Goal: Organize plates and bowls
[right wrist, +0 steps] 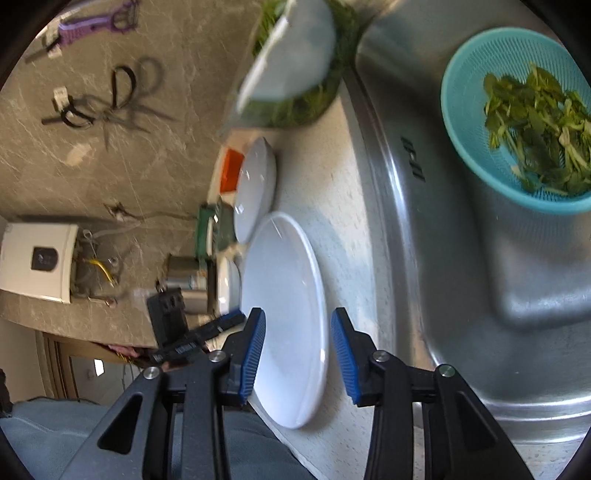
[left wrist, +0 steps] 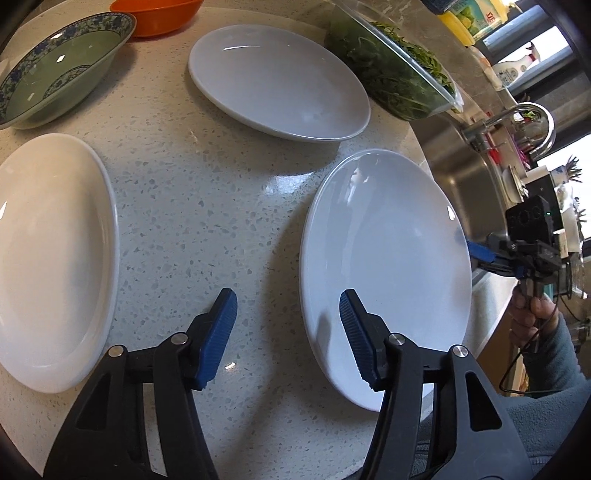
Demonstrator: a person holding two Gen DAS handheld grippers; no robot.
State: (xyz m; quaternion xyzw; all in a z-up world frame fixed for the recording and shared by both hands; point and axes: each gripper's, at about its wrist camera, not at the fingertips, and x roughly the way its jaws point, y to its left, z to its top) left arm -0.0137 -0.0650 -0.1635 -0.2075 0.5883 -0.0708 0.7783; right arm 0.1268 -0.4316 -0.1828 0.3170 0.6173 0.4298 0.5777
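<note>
Plates and bowls lie spread over a pale speckled countertop [left wrist: 207, 206]. Three plates are plain glossy white and shallow: the near white plate [left wrist: 388, 269] sits at the counter's right edge beside the steel sink [right wrist: 480, 258], a far white plate [left wrist: 277, 81] lies beyond it, and a left white plate [left wrist: 48, 258] rests well apart on the other side. Farther back stands a green bowl [left wrist: 55, 70] with a blue-and-white patterned rim, and just behind it an orange bowl [left wrist: 159, 14]. A clear glass bowl of greens [left wrist: 391, 62] sits near the far white plate.

The left gripper [left wrist: 288, 332] hangs above the counter with its blue-padded jaws spread wide, the right finger over the near white plate's rim, holding nothing. The right gripper [right wrist: 297, 354] is also spread wide and empty, its fingers straddling the near white plate's edge from the sink side. A teal colander [right wrist: 472, 122] holding leaves sits in the sink.
</note>
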